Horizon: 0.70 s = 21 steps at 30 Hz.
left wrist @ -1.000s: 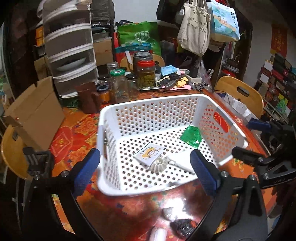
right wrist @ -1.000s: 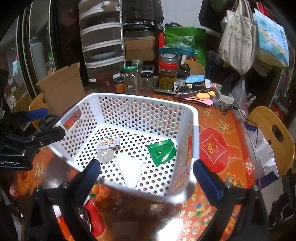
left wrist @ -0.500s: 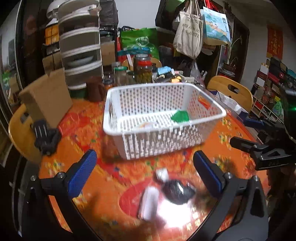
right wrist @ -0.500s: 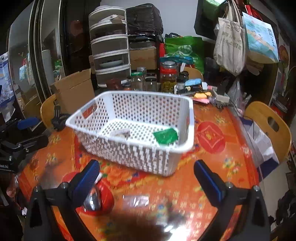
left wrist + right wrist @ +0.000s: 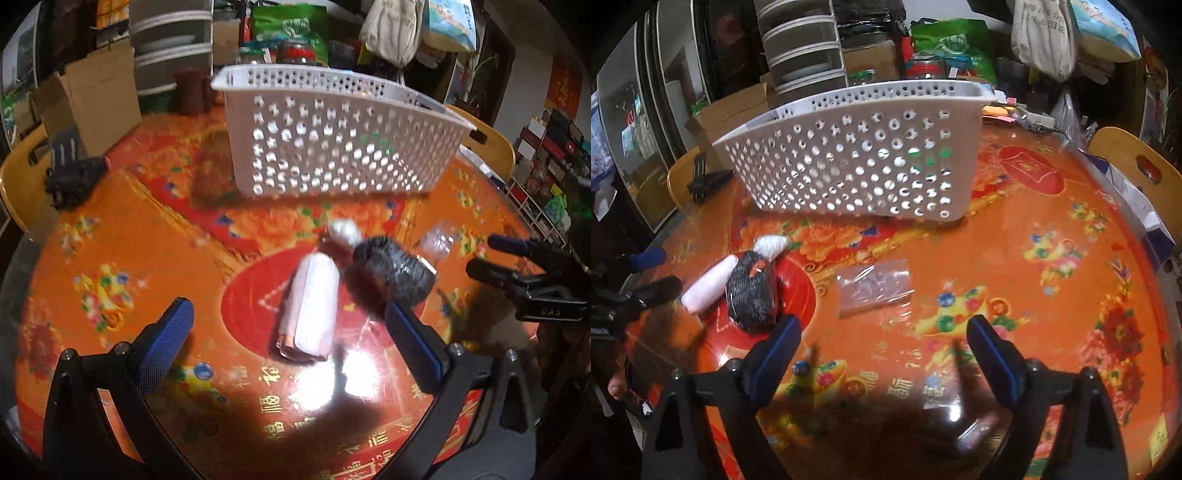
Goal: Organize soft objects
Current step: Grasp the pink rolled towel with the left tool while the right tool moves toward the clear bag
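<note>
A white perforated basket (image 5: 332, 140) stands on the orange table, also in the right wrist view (image 5: 857, 155); something green shows through its holes. In front of it lie a pale pink roll (image 5: 312, 306), a black mesh bundle (image 5: 391, 269), a small white bundle (image 5: 343, 230) and a clear plastic bag (image 5: 873, 286). The roll (image 5: 709, 284), black bundle (image 5: 751, 291) and white bundle (image 5: 772, 245) also show in the right wrist view. My left gripper (image 5: 291, 347) is open, low over the pink roll. My right gripper (image 5: 884, 354) is open, just short of the clear bag.
A cardboard box (image 5: 92, 96), drawer unit (image 5: 170, 48), jars and bags crowd the far side. Wooden chairs (image 5: 1134, 162) stand around the table. A black clip (image 5: 74, 177) lies at the left edge. The right gripper shows in the left wrist view (image 5: 524, 273).
Both grippers have drawn back from the basket and dropped low over the table. The basket now sits farther away and the loose soft items are close in front of the fingers.
</note>
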Available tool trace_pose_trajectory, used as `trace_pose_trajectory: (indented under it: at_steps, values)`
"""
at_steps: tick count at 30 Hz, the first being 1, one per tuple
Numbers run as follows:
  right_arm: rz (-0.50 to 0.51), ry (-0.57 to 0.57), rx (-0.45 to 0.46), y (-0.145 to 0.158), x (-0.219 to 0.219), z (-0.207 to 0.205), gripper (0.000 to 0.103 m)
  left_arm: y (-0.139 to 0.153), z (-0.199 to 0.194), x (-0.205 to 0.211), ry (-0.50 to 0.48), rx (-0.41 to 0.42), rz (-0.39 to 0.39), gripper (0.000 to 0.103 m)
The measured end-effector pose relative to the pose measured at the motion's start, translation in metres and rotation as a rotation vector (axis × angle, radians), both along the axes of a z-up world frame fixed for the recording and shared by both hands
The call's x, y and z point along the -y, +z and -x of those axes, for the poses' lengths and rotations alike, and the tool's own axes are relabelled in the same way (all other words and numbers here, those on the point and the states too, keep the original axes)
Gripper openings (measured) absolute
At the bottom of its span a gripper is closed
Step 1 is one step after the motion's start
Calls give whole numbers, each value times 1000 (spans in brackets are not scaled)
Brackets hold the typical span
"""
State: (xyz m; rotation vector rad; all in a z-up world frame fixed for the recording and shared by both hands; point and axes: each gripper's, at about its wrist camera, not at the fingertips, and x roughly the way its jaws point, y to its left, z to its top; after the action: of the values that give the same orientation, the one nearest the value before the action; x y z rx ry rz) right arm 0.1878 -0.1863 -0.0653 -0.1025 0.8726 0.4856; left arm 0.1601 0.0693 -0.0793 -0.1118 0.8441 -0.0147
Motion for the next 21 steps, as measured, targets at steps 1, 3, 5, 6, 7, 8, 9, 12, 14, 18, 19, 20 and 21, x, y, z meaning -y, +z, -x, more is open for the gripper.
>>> trace_pose_trajectory:
  at_steps: [1,3,5,6,7,8,9,12,14,18,19,20,21]
  values:
    - [11,2,3,-1,-3,0,88,-4,-1,0,-3,-4,1,102]
    - [21,12,4,-2,-9,-2,88,-10,-2,1,-3,-5,-5,101]
    - [36,17,4,-4,-16,-5,87,-12,-6,2,1,-10,-9,97]
    - [44,17,6,-4,-19,-7,87,-15,-7,2,3,-12,-7,92]
    - [52,18,8,-5,-21,-10,87,-15,-10,2,5,-15,-8,90]
    - [58,20,6,-6,-24,-12,87,-16,-11,3,6,-19,-13,85]
    - [63,26,4,-7,-27,-14,87,-19,-13,3,6,-26,-19,83]
    - [84,34,8,-9,-34,-19,85,-22,-17,5,2,-32,-19,80]
    - [92,40,10,-10,-37,-22,80,-22,-18,6,-2,-30,-22,76]
    - [109,36,8,-12,-40,-29,71,-25,-22,11,-11,-37,-30,70]
    - [110,34,6,-12,-40,-30,70,-26,-23,11,-12,-38,-29,69]
    - [111,33,4,-13,-39,-31,69,-26,-23,11,-12,-37,-28,66]
    - [112,32,0,-13,-39,-33,67,-26,-23,11,-12,-36,-27,64]
